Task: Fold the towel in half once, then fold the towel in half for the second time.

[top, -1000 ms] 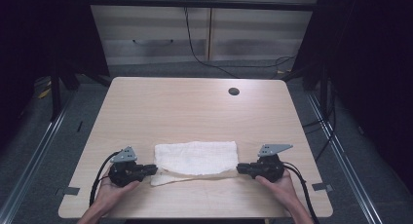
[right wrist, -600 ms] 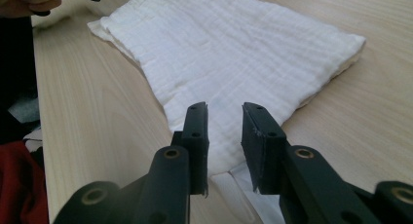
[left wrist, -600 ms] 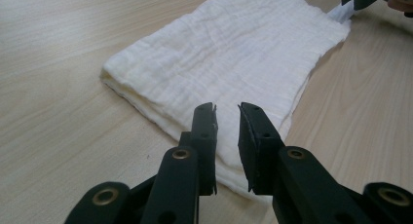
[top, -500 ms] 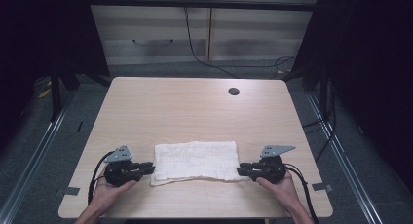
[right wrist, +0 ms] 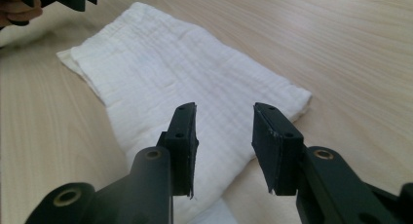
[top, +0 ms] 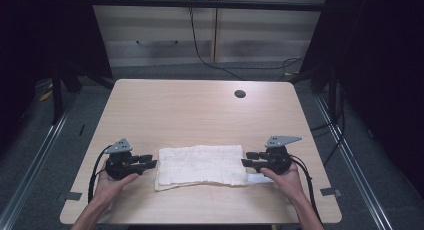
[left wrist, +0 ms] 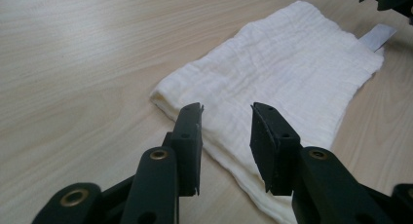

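Your folded, cream-white woven cloth [top: 200,164] lies flat on the pale wooden table [top: 190,110], near its front edge and between your two hands. A small white tag [top: 261,179] pokes out from under the cloth's right end.

Your left black two-jaw gripper [top: 148,163] sits at the cloth's left end, held low by your left hand [top: 111,182]. In the left gripper view, its jaws stand spread apart above the cloth's near edge, with nothing between them [left wrist: 225,136].

Your right black two-jaw gripper [top: 248,158] sits at the cloth's right end in your right hand [top: 284,177]. In the right gripper view, its jaws are also spread wide over the cloth's near corner [right wrist: 224,136], gripping nothing.

A small dark round hole [top: 240,94] marks the table's far right area, well apart from the cloth.
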The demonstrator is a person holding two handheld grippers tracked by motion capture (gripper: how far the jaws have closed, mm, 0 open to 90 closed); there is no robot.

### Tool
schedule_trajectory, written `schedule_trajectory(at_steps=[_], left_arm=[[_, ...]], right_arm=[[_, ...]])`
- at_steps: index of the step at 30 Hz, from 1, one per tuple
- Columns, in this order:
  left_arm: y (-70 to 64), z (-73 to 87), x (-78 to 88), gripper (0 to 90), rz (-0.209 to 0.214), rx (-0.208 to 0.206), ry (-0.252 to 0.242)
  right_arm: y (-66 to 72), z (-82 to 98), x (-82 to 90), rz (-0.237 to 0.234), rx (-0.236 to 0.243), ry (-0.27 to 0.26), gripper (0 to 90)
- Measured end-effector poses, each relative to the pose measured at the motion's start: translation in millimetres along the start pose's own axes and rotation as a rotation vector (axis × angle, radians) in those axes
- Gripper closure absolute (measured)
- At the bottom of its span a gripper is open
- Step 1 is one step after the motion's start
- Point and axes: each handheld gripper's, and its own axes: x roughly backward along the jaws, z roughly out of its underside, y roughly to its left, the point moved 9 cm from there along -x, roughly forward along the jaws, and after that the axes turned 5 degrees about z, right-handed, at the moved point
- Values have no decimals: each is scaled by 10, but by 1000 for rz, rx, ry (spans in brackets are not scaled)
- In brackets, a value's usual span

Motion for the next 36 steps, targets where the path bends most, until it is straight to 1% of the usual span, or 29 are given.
schedule_trajectory(at_steps=[1,2,4,5,6,7,8,9,11,13,14,15,17,18,19,20,22,23,24,26,27,28,29,30,31,32,33,34,36], left_arm=[[21,-27,-6,641,0,2,-11],[46,-43,-10,641,2,9,-8],[89,-84,-8,632,-8,17,-14],[109,-117,-4,632,-11,25,-23],[128,-154,3,632,-13,28,-43],[150,-180,0,632,-11,34,-46],[180,-199,-11,630,-22,30,-40],[209,-224,-24,626,-35,32,-44],[253,-271,-50,624,-24,46,-62],[305,-276,-105,623,-33,52,-43],[327,-280,-133,622,-30,51,-37],[346,-284,-164,621,-23,59,-34],[389,-277,-222,620,-24,65,-28],[403,-262,-259,620,-25,76,-24],[422,-240,-294,621,-32,61,-8],[439,-213,-331,621,-43,54,12],[470,-182,-380,619,-41,63,24],[487,-166,-394,616,-42,71,32],[495,-160,-411,610,-40,77,31],[517,-145,-440,599,-38,76,56],[524,-152,-455,595,-37,80,57],[528,-160,-466,590,-30,79,59],[528,-172,-475,589,-31,78,54],[526,-183,-485,589,-33,78,45],[522,-183,-495,589,-29,71,46],[517,-173,-511,589,-35,65,58],[511,-158,-523,589,-38,63,71],[499,-149,-536,589,-31,64,73],[482,-135,-559,587,-32,53,85]], right_arm=[[-33,-8,-20,7,-1,5,608],[-69,-16,-40,17,-2,8,608],[-122,-32,-82,21,-4,18,608],[-151,-45,-102,30,-1,21,609],[-171,-61,-124,32,-4,22,609],[-190,-80,-143,33,-2,21,609],[-203,-102,-158,36,-5,17,608],[-216,-122,-173,36,-6,13,608],[-238,-157,-205,36,-10,3,610],[-261,-173,-254,40,-7,9,613],[-279,-179,-282,45,-2,15,613],[-296,-187,-307,45,-7,19,614],[-335,-206,-362,46,-14,26,618],[-354,-217,-390,44,-13,29,620],[-372,-228,-422,44,-13,37,622],[-399,-237,-456,57,-7,46,623],[-437,-260,-522,49,-18,51,623],[-466,-264,-554,60,-21,58,621],[-484,-265,-584,57,-28,61,620],[-504,-240,-646,50,-40,82,610],[-516,-219,-678,54,-32,95,603],[-510,-196,-703,48,-37,109,591],[-512,-179,-725,44,-27,116,581],[-512,-167,-737,55,-31,123,567],[-516,-160,-745,54,-32,123,567],[-510,-157,-752,45,-42,115,567],[-514,-148,-757,48,-42,119,567],[-516,-139,-767,47,-37,122,571],[-512,-129,-774,43,-36,124,579]])
